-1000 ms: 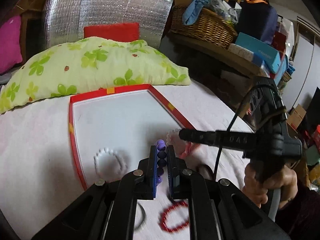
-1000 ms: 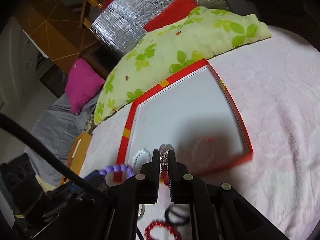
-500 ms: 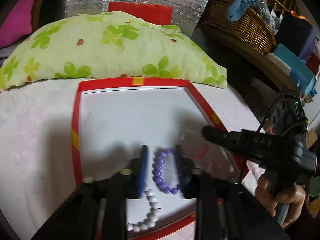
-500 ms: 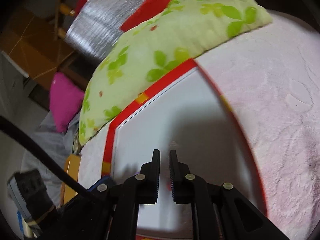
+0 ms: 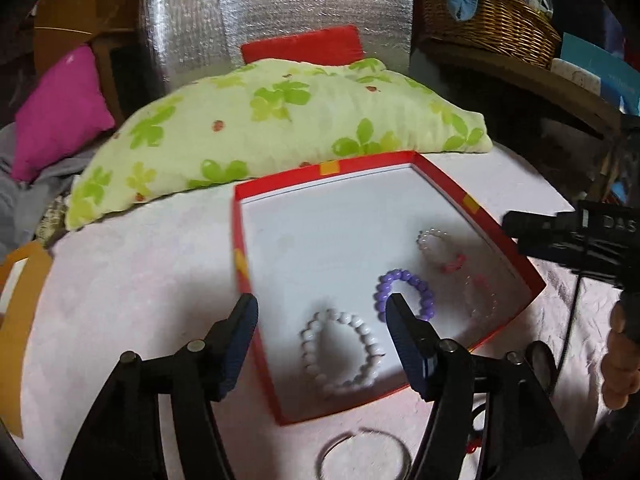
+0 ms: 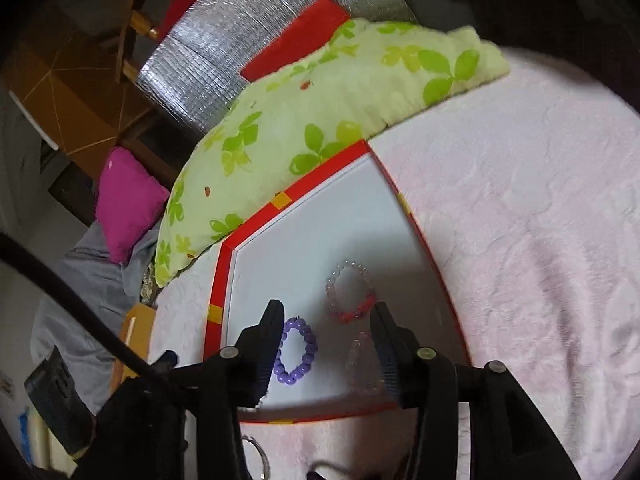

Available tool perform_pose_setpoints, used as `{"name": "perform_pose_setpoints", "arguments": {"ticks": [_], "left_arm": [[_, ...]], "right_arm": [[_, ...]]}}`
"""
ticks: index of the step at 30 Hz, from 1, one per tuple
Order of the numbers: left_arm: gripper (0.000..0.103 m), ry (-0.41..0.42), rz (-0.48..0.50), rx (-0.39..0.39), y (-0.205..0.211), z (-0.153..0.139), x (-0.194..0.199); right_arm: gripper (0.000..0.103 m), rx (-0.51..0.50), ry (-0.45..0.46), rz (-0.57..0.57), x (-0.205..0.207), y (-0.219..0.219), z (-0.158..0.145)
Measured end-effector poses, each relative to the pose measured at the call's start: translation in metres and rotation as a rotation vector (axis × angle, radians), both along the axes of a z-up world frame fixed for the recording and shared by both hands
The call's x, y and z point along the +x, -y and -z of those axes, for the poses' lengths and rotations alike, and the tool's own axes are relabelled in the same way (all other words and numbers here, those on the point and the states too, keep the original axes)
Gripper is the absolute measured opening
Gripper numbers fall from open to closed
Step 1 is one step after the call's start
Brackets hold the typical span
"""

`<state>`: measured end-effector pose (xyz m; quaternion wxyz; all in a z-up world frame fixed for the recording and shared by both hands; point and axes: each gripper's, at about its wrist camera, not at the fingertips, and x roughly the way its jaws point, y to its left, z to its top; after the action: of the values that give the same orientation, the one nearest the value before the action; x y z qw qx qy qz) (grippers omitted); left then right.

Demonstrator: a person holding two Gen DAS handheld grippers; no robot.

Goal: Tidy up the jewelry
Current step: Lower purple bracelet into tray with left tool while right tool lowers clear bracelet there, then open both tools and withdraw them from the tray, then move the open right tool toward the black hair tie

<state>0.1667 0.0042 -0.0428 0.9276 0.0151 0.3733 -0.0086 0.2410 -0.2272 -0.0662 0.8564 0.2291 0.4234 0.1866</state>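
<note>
Now we see both tools spread wide and holding nothing, where half a second ago they were much narrower: our left tool [image 5: 320, 316] had the purple bracelet between its fingers, and our right tool [image 6: 328, 328] was nearly pressed together. The purple bracelet [image 5: 404, 294] lies on the white floor of the red tray [image 5: 280, 190], just ahead of the left tool's right-hand fingertip and apart from it. The white bead bracelet [image 5: 340, 354] rests in the gap between the left tool's fingers, nearer to us, and reads more fully than before. Ahead and to the right of that tool sits a clear bracelet with a pink-red section [image 5: 440, 248], and a pale pink bracelet [image 5: 482, 298] lies closer to the tray's right rim; both look blurred. From the right tool, the purple bracelet [image 6: 298, 352] shows beside its left-hand finger, the clear-and-red one [image 6: 352, 292] ahead between the fingers, the pale one [image 6: 362, 364] just inside its right-hand finger. A thin metal bangle [image 5: 364, 454] lies outside the tray on the pink bed cover [image 5: 132, 280], below the left tool. The green floral pillow [image 5: 280, 120] lies beyond the tray.
</note>
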Motion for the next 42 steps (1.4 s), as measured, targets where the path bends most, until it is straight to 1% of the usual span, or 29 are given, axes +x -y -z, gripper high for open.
{"name": "perform_pose_setpoints", "arguments": {"ticks": [5,12,20,27,34,42], "left_arm": [[0.07,0.016,-0.04,0.023,-0.006,-0.004,-0.011],[0.07,0.026,-0.076,0.052,-0.01,-0.006,-0.028],[0.07,0.026,-0.094,0.059,-0.014,-0.006,-0.046],[0.07,0.023,-0.114,0.055,-0.02,-0.004,-0.065],[0.07,0.023,-0.115,0.061,-0.023,-0.004,-0.075],[0.07,0.03,-0.113,0.072,-0.024,-0.004,-0.077]], "right_arm": [[0.048,-0.024,0.046,0.002,-0.017,0.008,-0.014],[0.048,-0.037,0.061,0.007,-0.045,0.019,-0.019],[0.048,-0.065,0.051,-0.015,-0.079,0.026,-0.012],[0.049,-0.097,0.023,-0.023,-0.105,0.033,-0.002],[0.049,-0.107,0.011,-0.027,-0.106,0.03,0.004],[0.049,-0.109,-0.001,-0.029,-0.102,0.027,0.008]]}}
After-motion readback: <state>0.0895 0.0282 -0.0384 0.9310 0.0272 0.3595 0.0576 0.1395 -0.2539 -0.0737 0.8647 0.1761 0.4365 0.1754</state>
